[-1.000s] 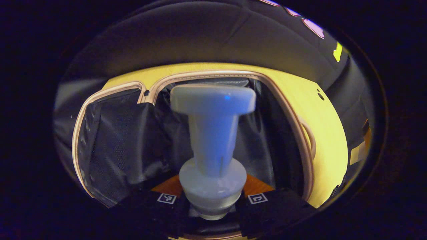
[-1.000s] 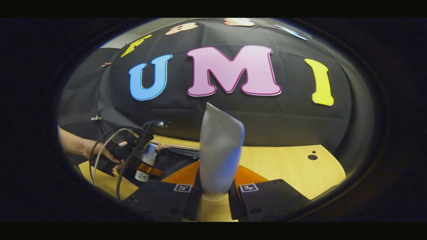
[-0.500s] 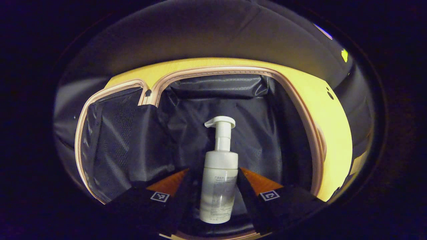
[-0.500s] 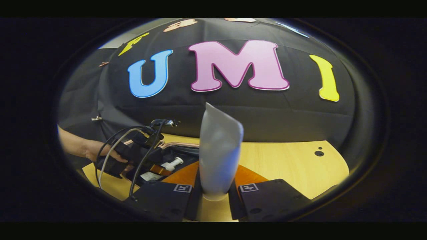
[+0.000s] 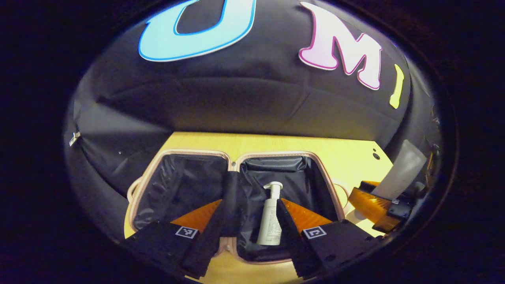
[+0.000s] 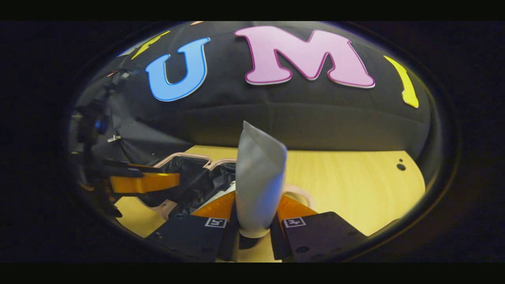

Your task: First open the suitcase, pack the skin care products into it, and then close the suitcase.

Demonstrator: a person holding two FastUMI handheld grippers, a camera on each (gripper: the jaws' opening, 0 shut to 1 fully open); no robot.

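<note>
The suitcase (image 5: 185,185) lies open flat on the pale wooden counter (image 5: 347,157), both halves lined with dark fabric and edged by a pinkish rim. A white pump bottle (image 5: 270,215) lies on its side in the half on the right of the left gripper view, its pump head pointing toward the booth wall. The left gripper (image 5: 249,232) hangs above the near edge of the case with its jaws spread wide and nothing between them; the bottle lies below, seen in the gap between the fingers, not touched by them.

In the right gripper view, the right gripper (image 6: 254,227) has its jaws closed on the lower end of a grey tube (image 6: 258,177), which stands upright with its flat crimped end on top. It is over the counter just beside the case, whose rim (image 6: 185,156) shows to the left. The left gripper shows there at the left edge, over the case. In the left gripper view the tube (image 5: 400,169) shows at the far right, held beside the case.
</note>
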